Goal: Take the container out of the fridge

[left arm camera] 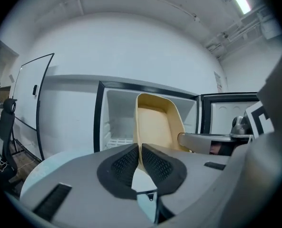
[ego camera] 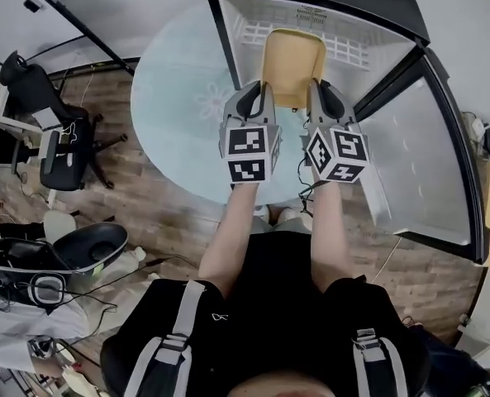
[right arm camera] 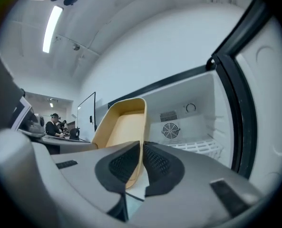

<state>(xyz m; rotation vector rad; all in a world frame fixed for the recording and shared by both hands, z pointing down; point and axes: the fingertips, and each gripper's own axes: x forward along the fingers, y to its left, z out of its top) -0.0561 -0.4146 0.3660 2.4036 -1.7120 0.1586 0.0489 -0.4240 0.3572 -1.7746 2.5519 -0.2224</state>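
Observation:
A tan, open-topped container (ego camera: 292,64) hangs in front of the open fridge (ego camera: 327,23), tilted, with its far end still inside the fridge mouth. My left gripper (ego camera: 256,99) is shut on the container's left wall, and in the left gripper view that wall (left arm camera: 139,127) runs between the dark pads (left arm camera: 126,163). My right gripper (ego camera: 317,98) is shut on the right wall; the container (right arm camera: 124,125) shows left of the fridge's back fan (right arm camera: 170,130). The container looks empty.
The fridge door (ego camera: 430,151) stands wide open to the right. A white wire shelf (ego camera: 344,44) lies inside the fridge. A round pale rug (ego camera: 178,98) covers the wooden floor in front. Office chairs (ego camera: 63,147) and cluttered gear (ego camera: 54,263) stand at the left.

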